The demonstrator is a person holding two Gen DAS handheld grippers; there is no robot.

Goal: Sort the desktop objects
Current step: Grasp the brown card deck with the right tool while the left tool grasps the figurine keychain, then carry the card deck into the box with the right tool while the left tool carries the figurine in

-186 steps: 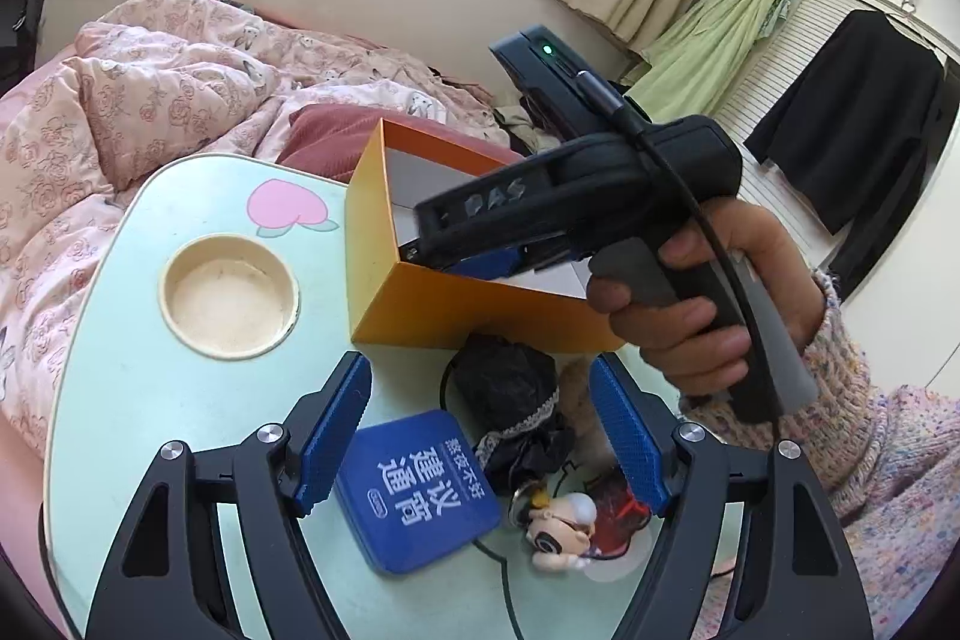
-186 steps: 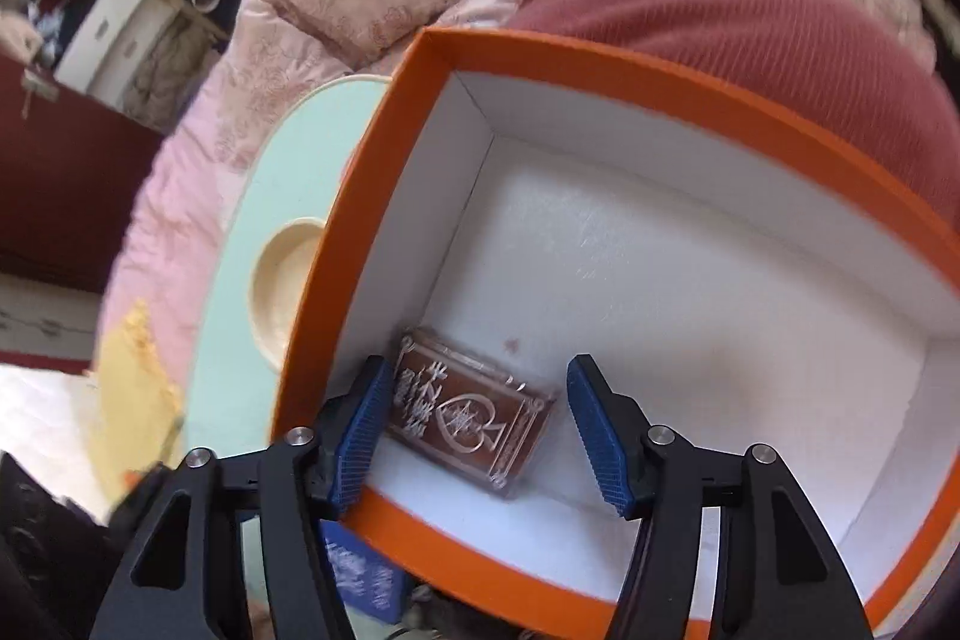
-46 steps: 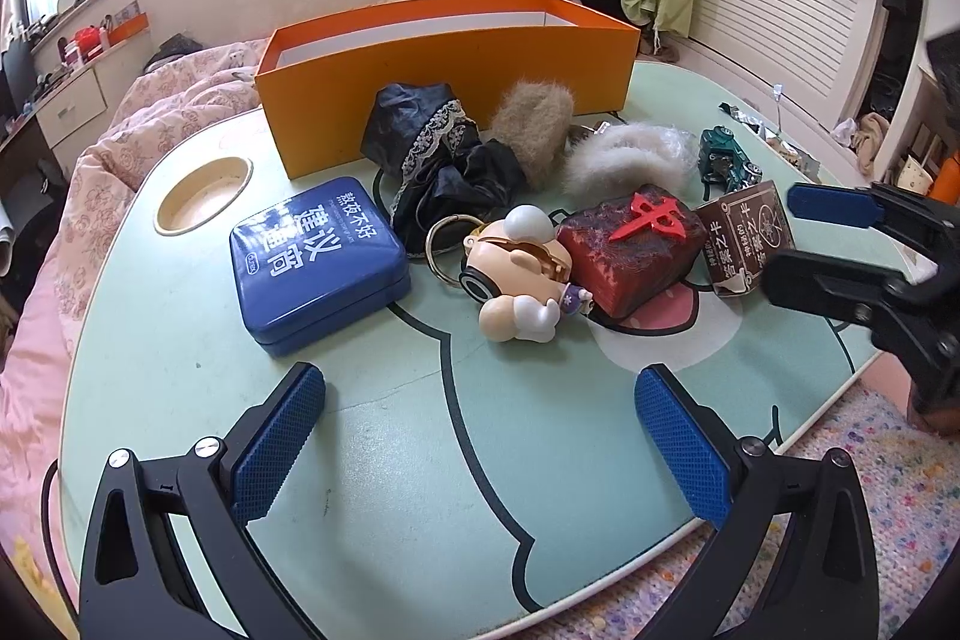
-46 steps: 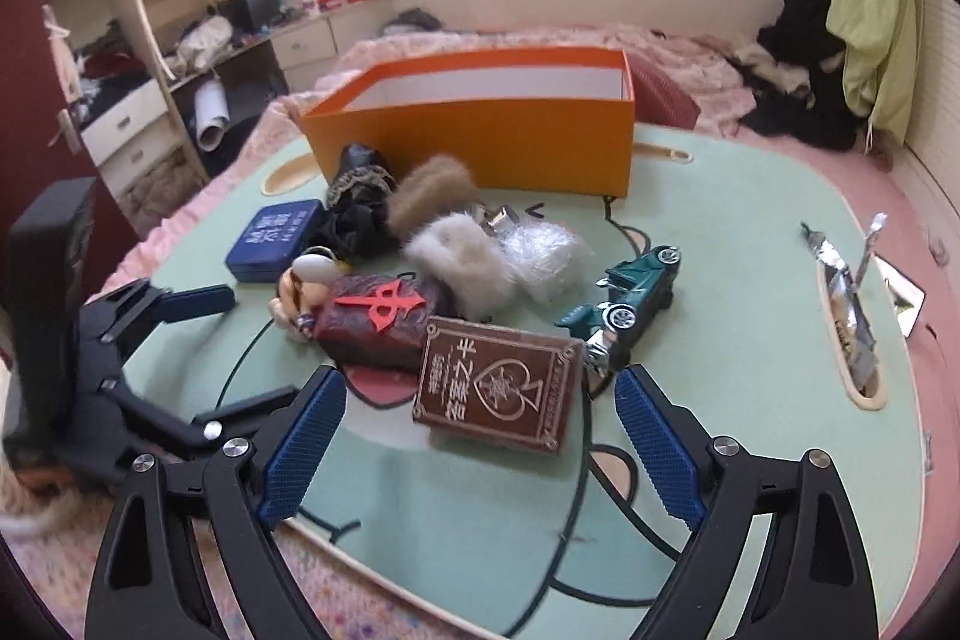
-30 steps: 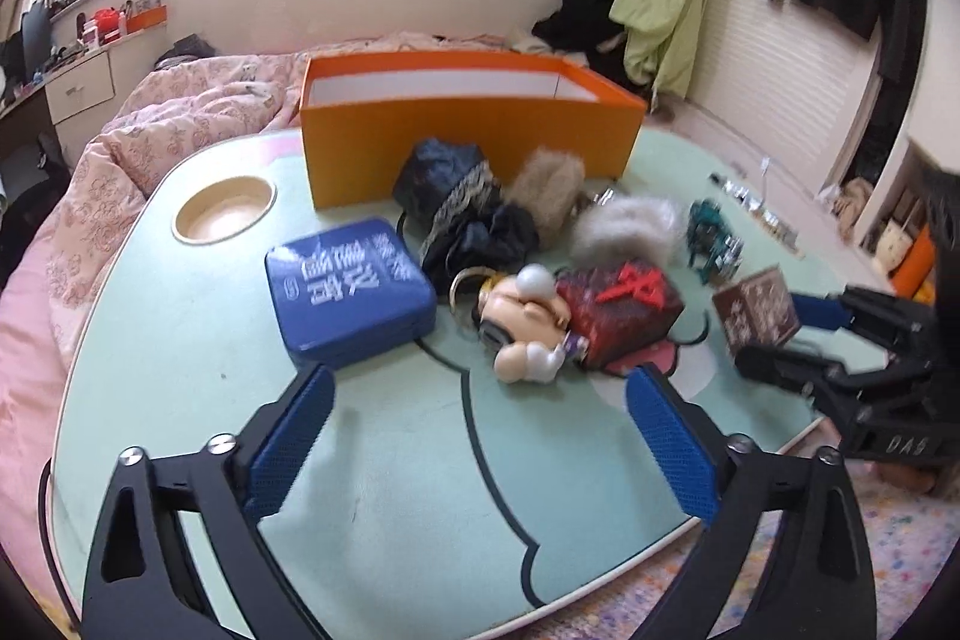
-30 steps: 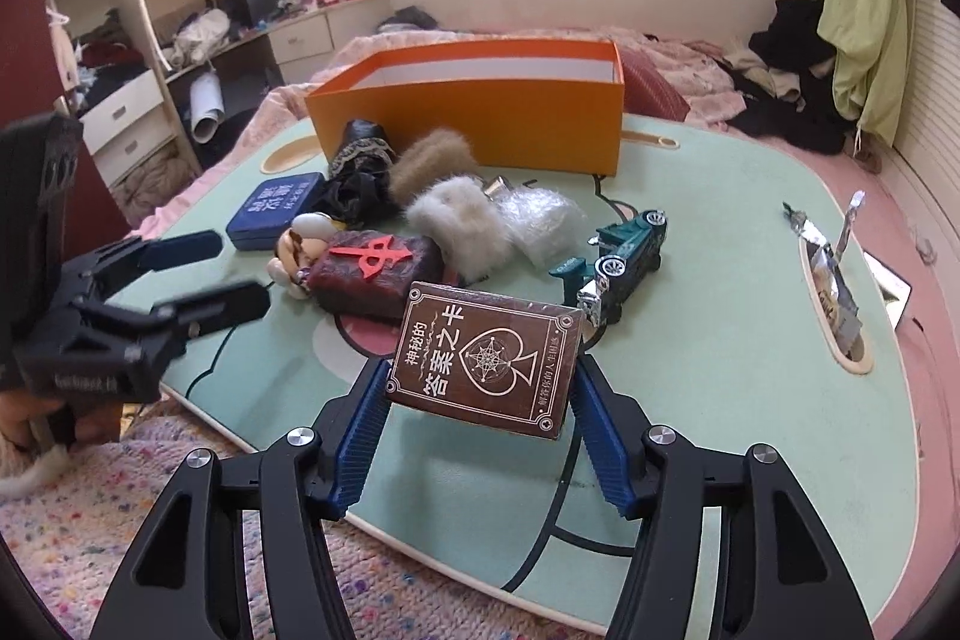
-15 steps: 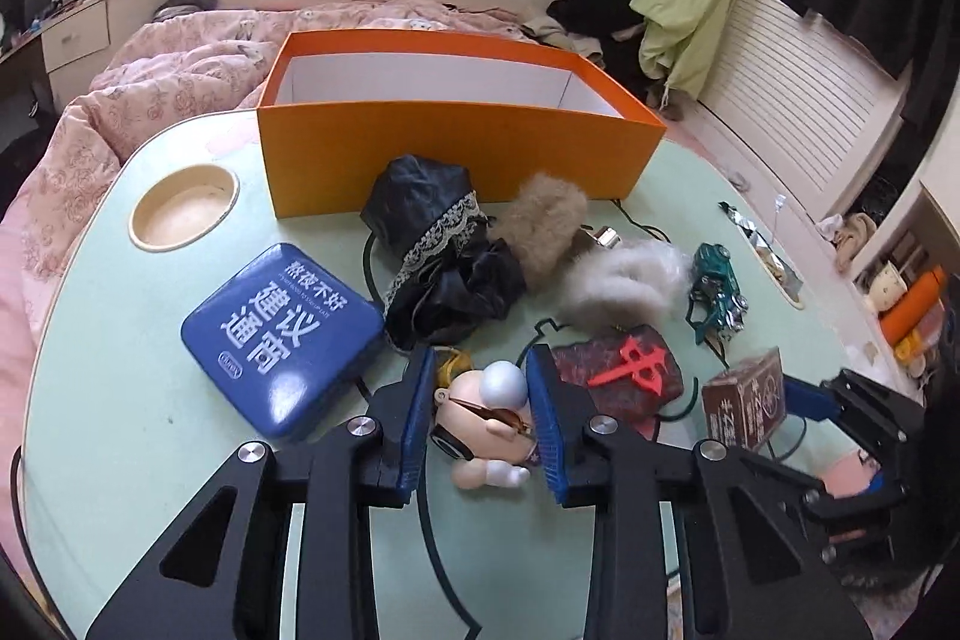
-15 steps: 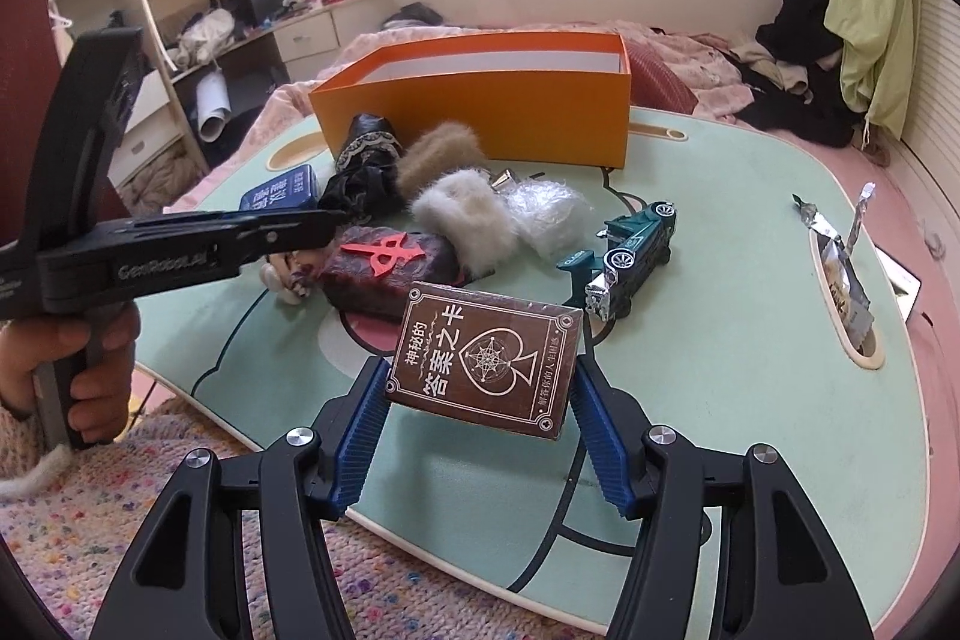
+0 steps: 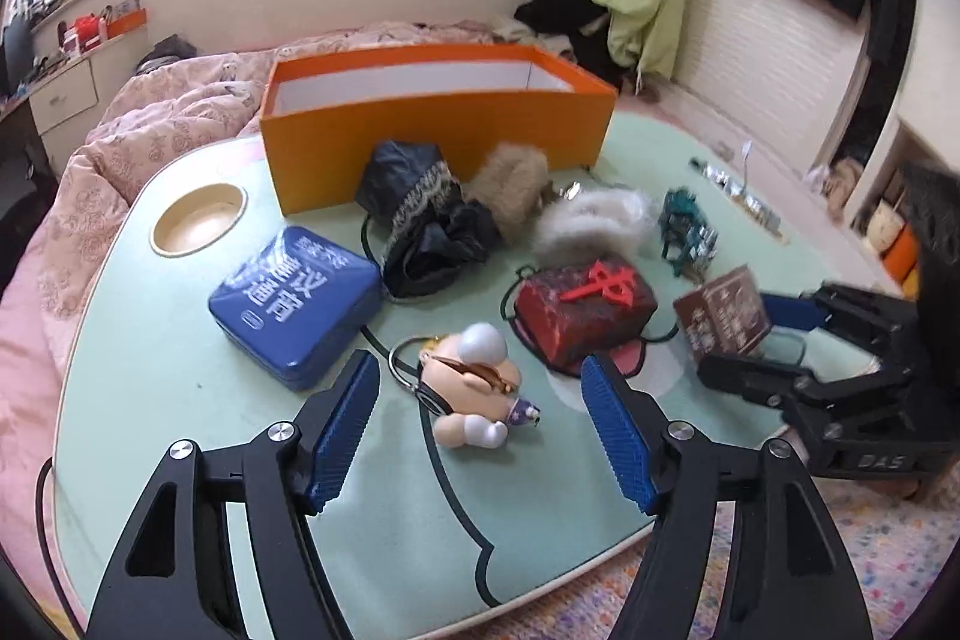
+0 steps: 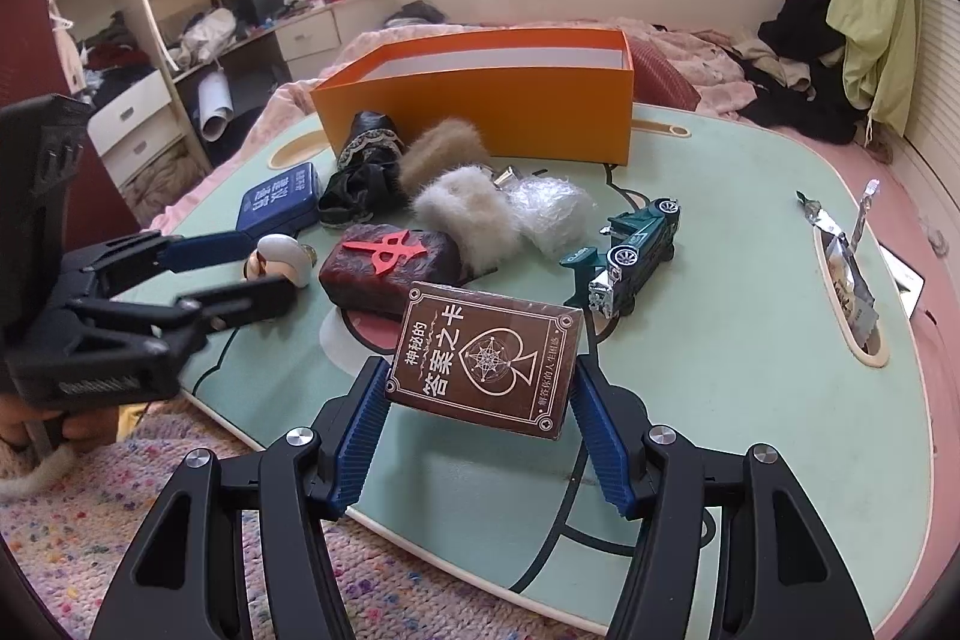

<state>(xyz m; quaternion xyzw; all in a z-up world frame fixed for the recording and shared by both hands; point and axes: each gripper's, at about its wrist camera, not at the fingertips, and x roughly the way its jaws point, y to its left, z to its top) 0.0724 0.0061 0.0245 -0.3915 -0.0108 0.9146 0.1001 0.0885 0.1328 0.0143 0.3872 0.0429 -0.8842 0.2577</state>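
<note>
Right gripper (image 10: 480,436): ribbed blue pads clenched on both short ends of the glossy brown card box with gold lettering (image 10: 486,358), held above the near table edge, face up and slightly tilted.
Left gripper (image 9: 480,424): jaws spread apart, gripping nothing, ribbed blue pads on either side of the smooth plastic round-headed figurine keychain (image 9: 474,388), which lies on its side on the table.
Table: pale mint-green rounded tabletop with dark cartoon outlines (image 9: 180,376), matte surface, a round cream cup recess (image 9: 198,219) at its far left.
Orange box: open rectangular orange cardboard box with white inside (image 9: 432,118), standing at the far side of the table.
Tin: flat blue metal tin with rounded corners and white characters (image 9: 297,298), near the figurine.
Soft things: crumpled black lace-trimmed cloth (image 9: 420,226), brown fur puff (image 9: 510,190), white fur puff (image 9: 591,220), touching in a cluster before the orange box.
Block: dark red mottled brick-shaped block with a raised red character (image 9: 585,310).
Toy: shiny green die-cast car (image 10: 636,250), beside crinkled clear wrap (image 10: 549,208).
</note>
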